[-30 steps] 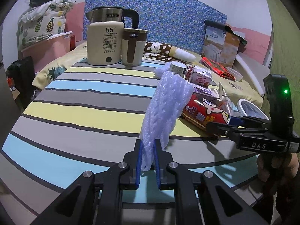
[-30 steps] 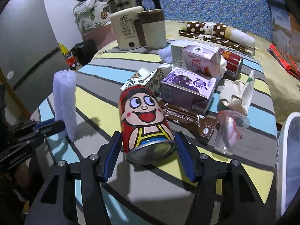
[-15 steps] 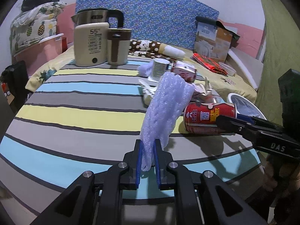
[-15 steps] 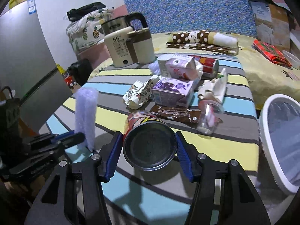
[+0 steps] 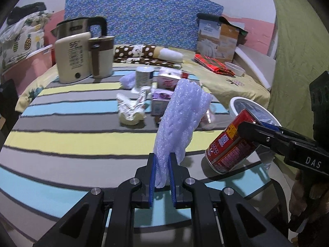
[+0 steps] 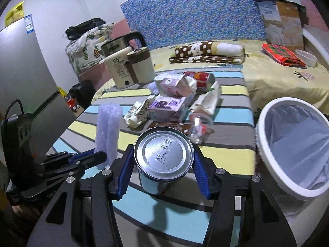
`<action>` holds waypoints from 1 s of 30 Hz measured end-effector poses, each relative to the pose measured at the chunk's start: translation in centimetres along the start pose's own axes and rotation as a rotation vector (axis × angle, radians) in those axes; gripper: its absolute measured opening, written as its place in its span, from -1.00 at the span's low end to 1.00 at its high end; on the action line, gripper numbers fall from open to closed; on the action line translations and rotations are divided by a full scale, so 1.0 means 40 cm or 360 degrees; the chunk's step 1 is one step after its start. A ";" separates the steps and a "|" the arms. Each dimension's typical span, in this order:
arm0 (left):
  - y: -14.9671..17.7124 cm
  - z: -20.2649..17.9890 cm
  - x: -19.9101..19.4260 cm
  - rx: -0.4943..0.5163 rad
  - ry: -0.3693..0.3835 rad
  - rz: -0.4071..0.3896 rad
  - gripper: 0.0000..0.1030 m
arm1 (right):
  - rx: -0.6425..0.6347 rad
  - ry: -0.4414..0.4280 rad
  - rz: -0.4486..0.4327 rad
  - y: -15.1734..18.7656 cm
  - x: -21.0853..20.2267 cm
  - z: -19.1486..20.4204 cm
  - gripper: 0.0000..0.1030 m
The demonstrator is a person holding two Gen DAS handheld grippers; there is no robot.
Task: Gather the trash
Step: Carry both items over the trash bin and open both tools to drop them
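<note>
My left gripper (image 5: 161, 171) is shut on a strip of bubble wrap (image 5: 181, 119) that stands upright above the striped table (image 5: 72, 135). My right gripper (image 6: 163, 170) is shut on a red drink can (image 6: 163, 160), its silver bottom facing the camera; the can also shows in the left wrist view (image 5: 232, 146), tilted and lifted near the table's right edge. A white bin with a clear liner (image 6: 294, 144) stands right of the table. More trash lies mid-table: a purple carton (image 6: 168, 108), a pink carton (image 6: 170, 85), a crumpled wrapper (image 5: 131, 109).
A cream kettle (image 5: 74, 61) and a brown-lidded mug (image 5: 101, 56) stand at the table's back left. A second red can (image 6: 200, 79) lies behind the cartons. A bed with a polka-dot roll (image 6: 207, 51) is behind. A grey fridge (image 6: 22, 78) stands left.
My right gripper has lifted the red can off the table, tipped it bottom-up toward the camera and carried it back and right toward the bin. My left gripper has pulled back with the bubble wrap.
</note>
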State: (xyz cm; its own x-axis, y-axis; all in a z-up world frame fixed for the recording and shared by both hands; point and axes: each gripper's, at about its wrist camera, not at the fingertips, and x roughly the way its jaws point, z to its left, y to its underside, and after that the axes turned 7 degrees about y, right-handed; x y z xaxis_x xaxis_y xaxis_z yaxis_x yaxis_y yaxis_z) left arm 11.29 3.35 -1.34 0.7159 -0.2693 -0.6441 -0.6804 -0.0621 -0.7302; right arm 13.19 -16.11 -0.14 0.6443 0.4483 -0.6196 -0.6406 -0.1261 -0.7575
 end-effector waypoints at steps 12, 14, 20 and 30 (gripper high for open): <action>-0.088 -0.168 0.085 0.0177 0.0156 0.0026 -0.76 | 0.0175 0.0228 -0.0162 -0.013 -0.090 -0.170 0.08; -0.099 -0.195 0.101 0.0196 0.0188 0.0030 -0.76 | 0.0210 0.0267 -0.0181 -0.010 -0.106 -0.203 0.08; -0.135 -0.292 0.171 0.0271 0.0285 0.0068 -0.76 | 0.0294 0.0395 -0.0228 0.000 -0.143 -0.277 0.08; -0.180 -0.424 0.284 0.0374 0.0402 0.0126 -0.76 | 0.0399 0.0537 -0.0249 0.004 -0.150 -0.376 0.08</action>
State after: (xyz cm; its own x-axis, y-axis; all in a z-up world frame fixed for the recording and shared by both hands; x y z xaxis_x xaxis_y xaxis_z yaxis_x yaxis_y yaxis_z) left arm 21.67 -15.58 0.47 0.5809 -0.4954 -0.6458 -0.6566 0.1836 -0.7315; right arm 15.50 -32.14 0.37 0.8149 0.1261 -0.5657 -0.5794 0.1573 -0.7997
